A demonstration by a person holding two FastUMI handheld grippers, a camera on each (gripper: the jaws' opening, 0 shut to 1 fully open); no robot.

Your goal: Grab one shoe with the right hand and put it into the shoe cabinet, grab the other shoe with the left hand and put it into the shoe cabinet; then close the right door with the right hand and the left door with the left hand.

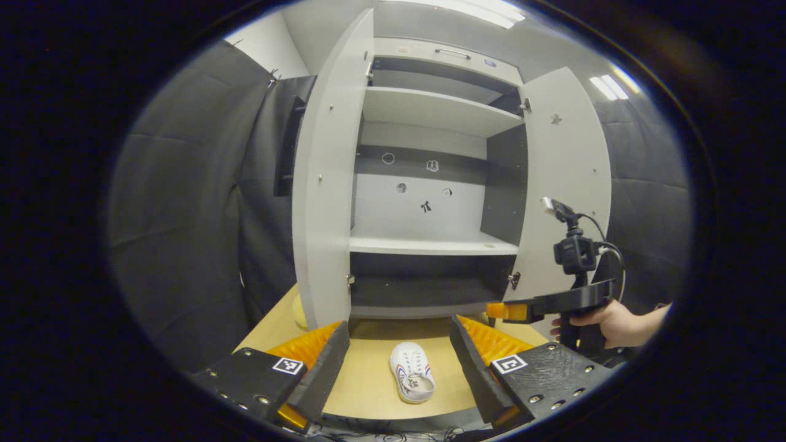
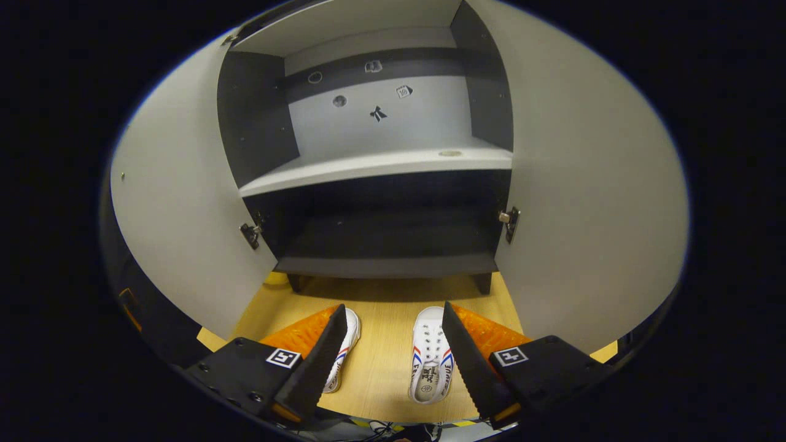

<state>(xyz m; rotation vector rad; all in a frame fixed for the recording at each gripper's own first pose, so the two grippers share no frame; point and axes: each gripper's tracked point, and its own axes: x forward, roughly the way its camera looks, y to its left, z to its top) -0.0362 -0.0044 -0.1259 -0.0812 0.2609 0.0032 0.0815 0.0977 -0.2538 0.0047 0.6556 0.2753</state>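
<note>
- The shoe cabinet (image 1: 430, 245) stands on a light wooden floor (image 2: 381, 368), both doors swung wide open
- In the left gripper view the left door (image 1: 325, 184) hangs open at the left of the opening, the right door (image 1: 565, 178) at the right
- Inside, pale shelves (image 1: 430, 245) cross a dark interior; the bottom compartment (image 2: 387, 236) is dark and holds no shoe
- A few small stickers (image 2: 379, 113) sit on the pale back panel above the middle shelf
- The left gripper (image 1: 399, 362) is released, its 2 fingers spread wide apart, gripping nothing
- Between those fingers, farther off on the floor, lies 1 white sneaker (image 1: 412, 380) with red and blue side stripes, toe toward the cabinet, in front of the open doors
- The right gripper (image 2: 390, 362) is likewise released, fingers spread, gripping nothing
- In the right gripper view 2 white sneakers lie side by side on the floor just in front of the cabinet base, toes toward it
- The right-hand sneaker (image 2: 431, 362) lies just beside the gripper's right finger (image 2: 466, 362); touching or apart, I cannot tell
- The left-hand sneaker (image 2: 344, 350) is partly hidden behind the left finger (image 2: 313, 362)
- In the left gripper view the other gripper shows at the right, by the right door, held in a person's hand (image 1: 605, 322), with a small camera (image 1: 574, 253) mounted on top
- Dark booth cloth (image 1: 184, 215) hangs behind the cabinet
</note>
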